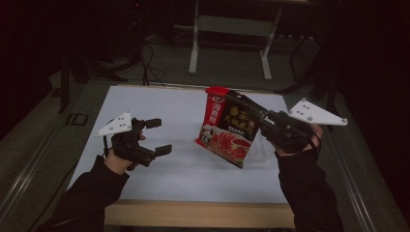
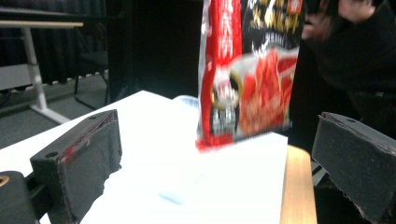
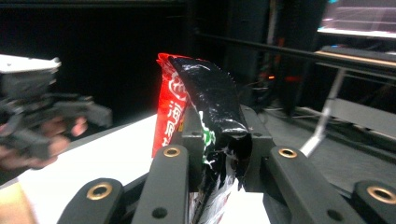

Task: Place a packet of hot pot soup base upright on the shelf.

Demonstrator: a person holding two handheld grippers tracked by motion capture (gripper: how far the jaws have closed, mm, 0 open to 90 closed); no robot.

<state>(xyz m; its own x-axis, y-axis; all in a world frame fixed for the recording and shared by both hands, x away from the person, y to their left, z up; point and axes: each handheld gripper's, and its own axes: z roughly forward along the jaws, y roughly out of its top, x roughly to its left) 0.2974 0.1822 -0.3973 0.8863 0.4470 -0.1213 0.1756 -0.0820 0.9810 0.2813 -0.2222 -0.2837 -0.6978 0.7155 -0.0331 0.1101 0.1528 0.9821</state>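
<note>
A red and black food pouch [image 1: 228,126] hangs above the white table top [image 1: 159,104], held by its right edge. My right gripper [image 1: 263,117] is shut on that pouch [image 3: 205,107], whose crumpled edge is pinched between the two jaws. My left gripper [image 1: 159,136] stands open at the left of the table, a short way from the pouch and not touching it. In the left gripper view the pouch [image 2: 247,70] hangs ahead between the open fingers [image 2: 88,163], with the other hand behind it.
The white sheet ends at a wooden table edge [image 1: 193,212] near the person. A desk frame with white legs [image 1: 193,43] stands beyond the table in the dark room. Cables lie on the floor at the back left.
</note>
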